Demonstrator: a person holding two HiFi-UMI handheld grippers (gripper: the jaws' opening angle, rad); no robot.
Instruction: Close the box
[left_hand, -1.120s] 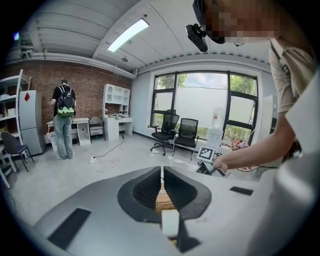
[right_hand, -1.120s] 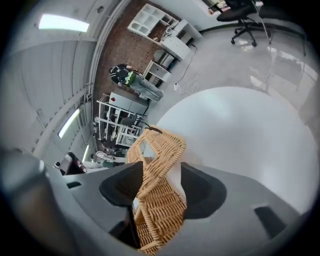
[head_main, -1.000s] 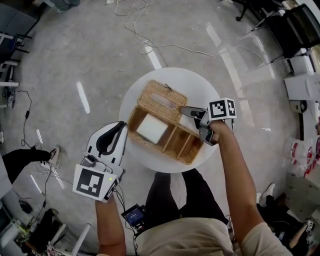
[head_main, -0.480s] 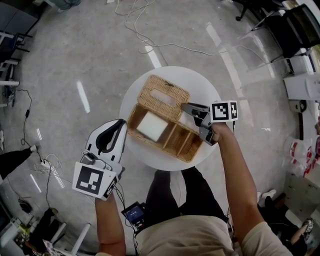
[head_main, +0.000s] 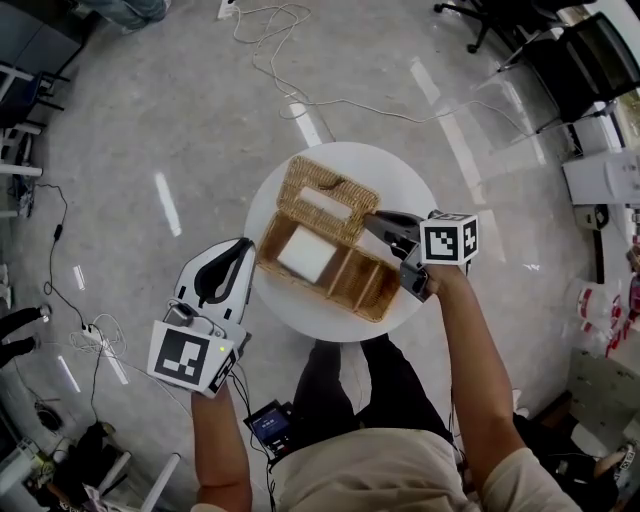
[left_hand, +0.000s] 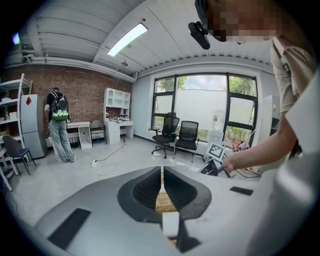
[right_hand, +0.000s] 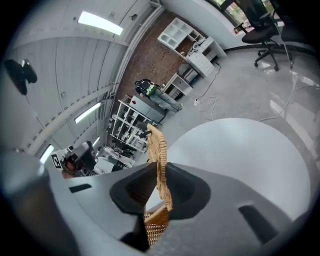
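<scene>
From my head view, the wicker box (head_main: 350, 285) lay open on the round white counter (head_main: 400, 190), a white packet (head_main: 305, 252) in its left compartment and its lid (head_main: 325, 200) tilted up along the far side. My left hand-held gripper (head_main: 245, 248) met the box's left end; my right hand-held gripper (head_main: 372, 222) reached the lid's right end. In the left gripper view, the jaws stood almost together, with a thin strip of the box's weave (left_hand: 162, 200) pinched between them. In the right gripper view, the jaws had just been closing and now clamped the lid (right_hand: 159, 150), which stood edge-on between them, above the counter (right_hand: 240, 150).
</scene>
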